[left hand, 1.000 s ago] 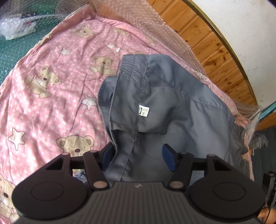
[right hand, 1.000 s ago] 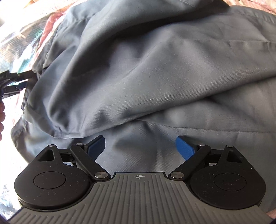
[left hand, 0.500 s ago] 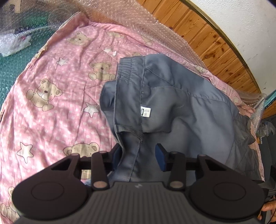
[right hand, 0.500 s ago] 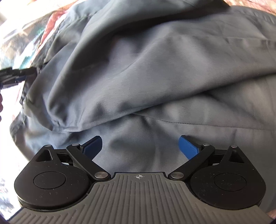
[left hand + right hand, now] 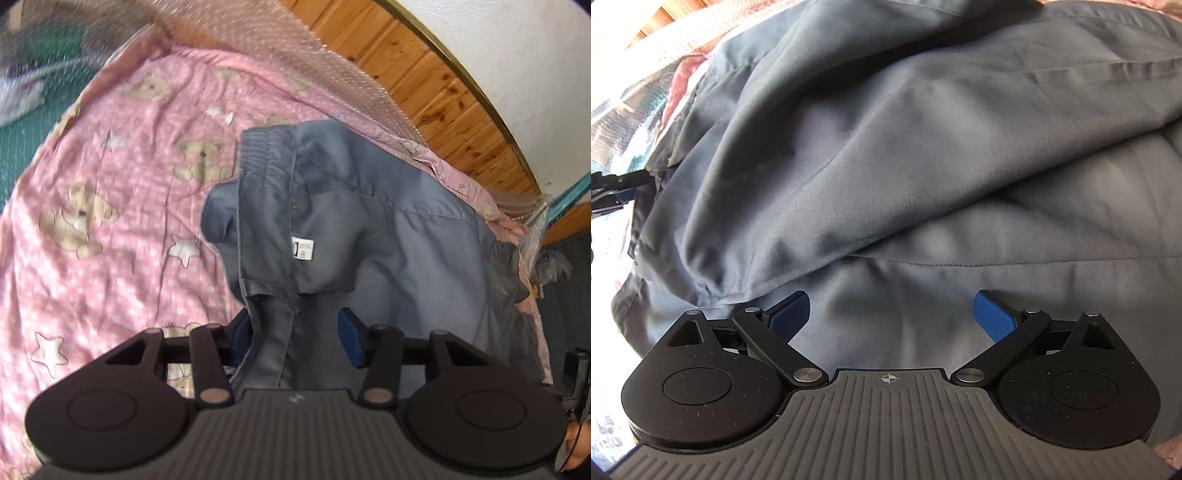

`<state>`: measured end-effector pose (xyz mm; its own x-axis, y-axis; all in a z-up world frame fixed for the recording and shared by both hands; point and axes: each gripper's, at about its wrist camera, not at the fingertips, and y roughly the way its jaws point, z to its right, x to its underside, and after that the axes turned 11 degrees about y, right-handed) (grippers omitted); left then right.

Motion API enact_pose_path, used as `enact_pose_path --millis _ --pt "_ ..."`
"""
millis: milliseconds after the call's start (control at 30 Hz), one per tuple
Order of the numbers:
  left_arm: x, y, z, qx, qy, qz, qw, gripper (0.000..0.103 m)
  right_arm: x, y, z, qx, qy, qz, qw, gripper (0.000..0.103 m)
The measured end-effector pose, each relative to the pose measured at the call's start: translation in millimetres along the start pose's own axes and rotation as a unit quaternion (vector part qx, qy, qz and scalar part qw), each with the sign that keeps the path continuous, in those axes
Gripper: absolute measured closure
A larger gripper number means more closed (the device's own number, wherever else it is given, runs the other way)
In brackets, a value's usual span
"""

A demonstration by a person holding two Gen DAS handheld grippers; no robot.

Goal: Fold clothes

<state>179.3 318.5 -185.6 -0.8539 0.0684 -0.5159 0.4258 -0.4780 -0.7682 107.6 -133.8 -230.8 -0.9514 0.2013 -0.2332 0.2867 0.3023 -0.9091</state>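
Grey trousers lie crumpled on a pink teddy-bear sheet, waistband away from me, a white label on the turned-out inside. My left gripper is partly closed, its blue pads either side of a hanging edge of the trousers, with a gap still showing on the right. My right gripper is open wide, pressed close over the grey trousers, which fill that view. The left gripper's tip shows at the far left there.
Bubble wrap lies along the far side of the sheet, against a wooden headboard and white wall. A green surface with a plastic bag lies at the far left. The bed's edge drops off at right.
The left gripper's jaws have narrowed around the trouser edge and the gripper has lifted and pulled back a little. The right gripper stays open and has shifted slightly over the cloth.
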Motion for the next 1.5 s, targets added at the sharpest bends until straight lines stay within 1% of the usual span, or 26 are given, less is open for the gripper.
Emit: enact_pose_path --millis 100,133,233,300,367,467,533,633,700,733,767,800,833,900,967,1067,1133,1233,1267,1333,1500 --pt "7 -9 -1 -0.026 -0.002 0.001 0.9997 0.054 -2 0 2 -0.005 0.008 0.001 1.000 0.006" --pt "10 -10 -3 -0.026 -0.007 0.001 0.9996 0.054 -4 1 4 -0.007 0.008 0.001 1.000 0.005" --pt "16 -15 -6 -0.011 -0.019 0.000 0.9998 0.054 -7 1 4 -0.004 0.004 -0.001 1.000 0.003" --pt "18 -20 -2 -0.018 -0.013 0.002 0.9998 0.055 -8 4 0 -0.001 0.000 -0.002 1.000 0.002" --pt "19 -26 2 -0.017 -0.012 0.006 0.9998 0.059 -8 5 -1 0.001 -0.003 -0.002 1.000 0.001" --pt "18 -31 9 -0.007 0.002 0.012 0.9999 0.060 -6 4 -1 0.002 -0.003 0.000 1.000 0.001" --pt "14 -24 13 0.002 0.009 0.002 1.0000 0.060 -4 4 -1 0.004 -0.004 0.002 1.000 0.001" --pt "5 -1 15 -0.028 0.031 -0.016 0.9990 0.059 -5 4 -3 0.009 -0.009 0.002 1.000 0.001" --pt "-1 4 12 -0.054 0.031 -0.016 0.9979 0.060 -5 4 -3 0.012 -0.013 0.000 1.000 0.002" --pt "-3 2 10 -0.054 0.025 -0.008 0.9982 0.060 -5 3 -2 0.013 -0.014 -0.002 1.000 0.002" --pt "-5 -4 8 -0.049 0.019 0.005 0.9986 0.057 -6 2 0 0.013 -0.012 -0.002 1.000 0.002" --pt "-6 -9 6 -0.052 0.018 0.015 0.9984 0.055 -6 0 2 0.012 -0.008 -0.001 1.000 0.002" --pt "-7 -14 4 -0.061 0.018 0.023 0.9977 0.051 -5 -1 5 0.012 -0.003 0.001 1.000 0.002" --pt "-7 -13 -2 -0.053 0.010 0.015 0.9984 0.049 2 -5 17 0.007 0.002 0.008 1.000 0.002" --pt "-7 -9 -9 -0.039 0.000 0.000 0.9992 0.052 3 -5 18 0.007 0.002 0.013 1.000 0.002" --pt "0 -1 -2 -0.036 0.020 -0.021 0.9989 0.052 2 -4 15 0.013 -0.003 0.012 1.000 0.001" --pt "4 -1 3 -0.024 0.024 -0.018 0.9993 0.052 1 -2 13 0.018 -0.005 0.010 1.000 0.001" --pt "7 -2 2 -0.016 0.022 -0.015 0.9995 0.054 1 -2 13 0.015 -0.005 0.011 1.000 0.001" --pt "8 -3 1 -0.014 0.023 -0.017 0.9995 0.058 1 -2 13 0.014 -0.006 0.011 1.000 0.001" --pt "10 -6 0 -0.010 0.023 -0.020 0.9995 0.063 0 -2 13 0.014 -0.008 0.009 1.000 0.001" --pt "15 -14 -4 0.000 0.024 -0.027 0.9993 0.062 1 -2 14 0.010 -0.003 0.016 1.000 0.001"
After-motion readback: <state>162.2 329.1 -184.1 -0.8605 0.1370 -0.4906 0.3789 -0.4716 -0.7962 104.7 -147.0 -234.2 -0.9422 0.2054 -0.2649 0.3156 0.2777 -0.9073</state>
